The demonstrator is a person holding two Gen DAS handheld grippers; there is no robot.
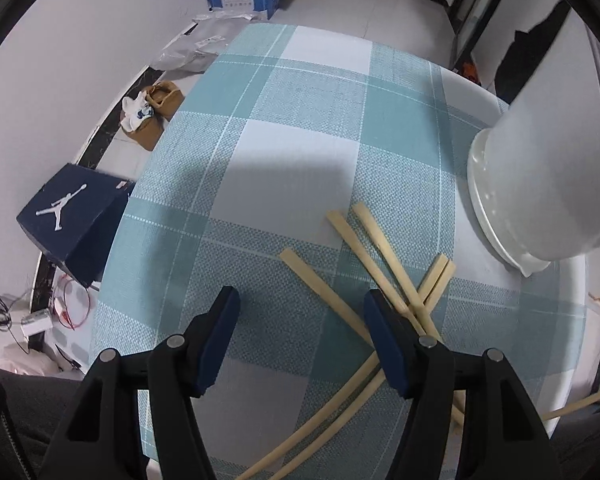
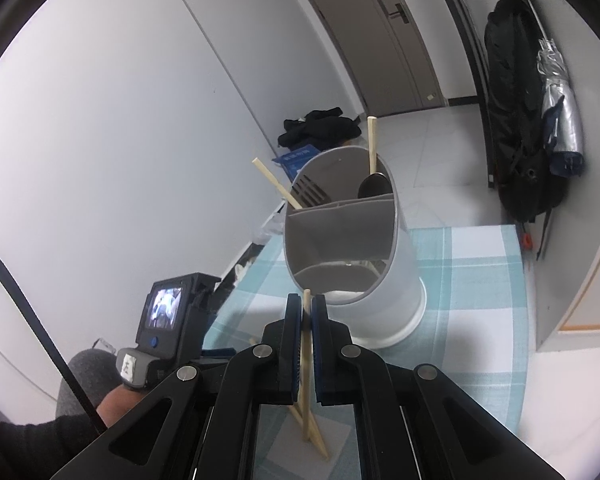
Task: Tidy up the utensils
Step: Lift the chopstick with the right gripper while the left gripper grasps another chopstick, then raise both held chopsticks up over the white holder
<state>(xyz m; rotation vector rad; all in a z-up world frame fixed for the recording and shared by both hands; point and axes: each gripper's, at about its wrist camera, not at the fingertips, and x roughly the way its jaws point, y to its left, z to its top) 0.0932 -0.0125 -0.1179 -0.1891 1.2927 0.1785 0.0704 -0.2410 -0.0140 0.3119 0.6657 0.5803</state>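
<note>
Item: right gripper (image 2: 307, 316), bottom centre of its view. My jaws are clamped on one chopstick (image 2: 306, 360), held near upright, its tip just short of the holder (image 2: 380, 280).

Item: holder, centre of the right view, on the checked cloth (image 2: 472, 264). It is divided inside: two chopsticks, a fork (image 2: 310, 194) and a spoon (image 2: 374, 186) stand in the far compartments; the near compartment looks empty.

Item: left gripper (image 1: 300, 340), bottom of its view. My jaws gape wide, nothing between them, above the cloth.

Item: loose chopsticks (image 1: 380, 264), lower right of the left view, crossed in a heap beside the holder's base.

Risk: my thin stick may pivot or slip in the pads and strike the rim, missing its slot. The crossed heap may scatter if I pinch one stick carelessly.
</note>
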